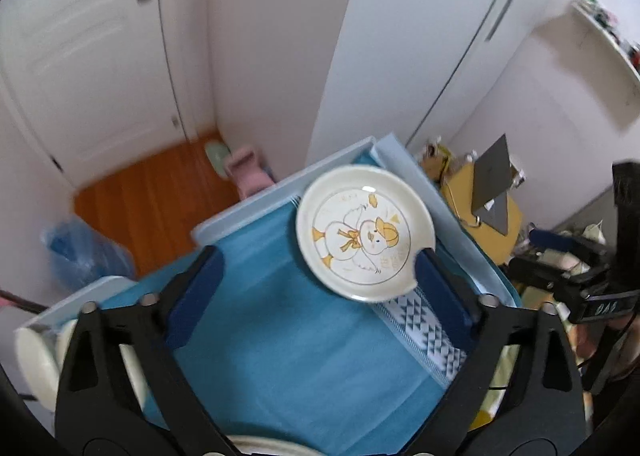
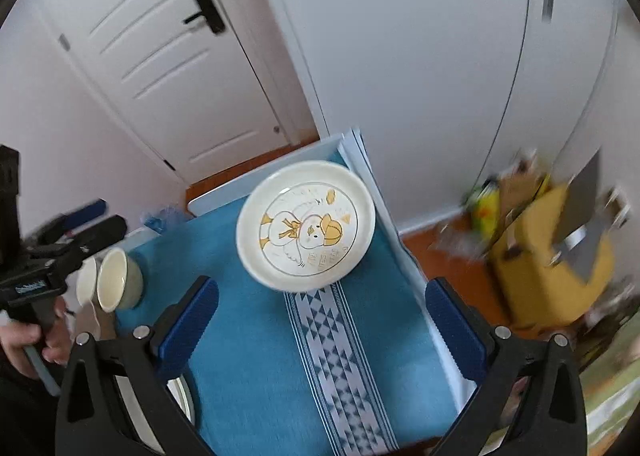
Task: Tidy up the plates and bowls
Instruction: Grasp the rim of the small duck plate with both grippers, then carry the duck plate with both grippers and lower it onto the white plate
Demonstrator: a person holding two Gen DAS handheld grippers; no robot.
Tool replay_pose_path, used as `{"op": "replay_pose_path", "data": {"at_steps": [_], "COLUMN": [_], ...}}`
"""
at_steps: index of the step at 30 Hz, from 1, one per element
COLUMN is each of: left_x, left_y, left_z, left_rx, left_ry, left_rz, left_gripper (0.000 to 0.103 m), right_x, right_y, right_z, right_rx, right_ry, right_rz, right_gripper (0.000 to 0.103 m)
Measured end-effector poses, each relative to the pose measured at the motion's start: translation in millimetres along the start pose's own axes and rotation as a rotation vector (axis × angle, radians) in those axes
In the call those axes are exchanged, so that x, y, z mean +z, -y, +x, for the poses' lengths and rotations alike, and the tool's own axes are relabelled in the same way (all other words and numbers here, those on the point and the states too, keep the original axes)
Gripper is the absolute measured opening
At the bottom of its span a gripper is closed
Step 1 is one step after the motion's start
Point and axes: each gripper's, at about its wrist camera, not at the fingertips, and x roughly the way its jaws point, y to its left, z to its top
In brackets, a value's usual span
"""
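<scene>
The duck plate (image 2: 306,225) is lying alone at the far end of the desk (image 2: 256,356), while two bowls (image 2: 116,282) are standing at its left edge; sorting is judged unfinished. Both the left hand-held gripper (image 1: 316,292) and right hand-held gripper (image 2: 320,326) are being held wide open, gripping nothing

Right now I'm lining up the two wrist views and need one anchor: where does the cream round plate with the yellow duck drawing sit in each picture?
Left wrist view: the cream duck plate sits right of centre, by the open left gripper's right fingertip.
Right wrist view: the plate sits centre, beyond the open right gripper.
Shared landmark: the white patterned stripe on the blue cloth runs under the plate's near edge.
</scene>
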Motion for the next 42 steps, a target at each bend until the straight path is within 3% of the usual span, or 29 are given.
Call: {"op": "replay_pose_path", "data": {"at_steps": [2, 6, 8, 15, 19, 22, 28, 32, 42], "left_x": [5, 15, 13, 16, 19, 20, 20, 19, 7], "left_y": [-5, -13, -18, -23, -23, -20, -24, -22, -8], "left_z": [29, 98, 118, 156, 163, 168, 170, 170, 118], "left_rx": [-0.005, 0.026, 0.027, 0.032, 0.035, 0.05, 0.05, 0.079, 0.099], "left_ry": [-0.054, -0.169, -0.195, -0.227, -0.225, -0.224, -0.207, -0.202, -0.123], "left_rz": [-0.023, -0.034, -0.036, -0.061, -0.064, -0.049, -0.064, -0.058, -0.08], "left_gripper": [0.071, 0.052, 0.048, 0.035, 0.034, 0.022, 0.02, 0.019, 0.018], "right_x": [5, 5, 3, 14, 15, 17, 17, 19, 26], "right_y": [16, 36, 42, 47, 46, 44, 42, 48, 40], "right_z": [24, 75, 97, 131, 138, 141, 148, 148, 122], "right_rx": [0.014, 0.071, 0.095, 0.146, 0.121, 0.087, 0.015, 0.037, 0.06], "right_ry": [-0.036, -0.112, -0.145, -0.149, -0.135, -0.125, -0.125, -0.129, -0.069], "right_rz": [0.033, 0.089, 0.121, 0.155, 0.161, 0.161, 0.13, 0.146, 0.083], "right_gripper": [0.091, 0.069, 0.058, 0.042, 0.035, 0.031, 0.012, 0.011, 0.011]}}
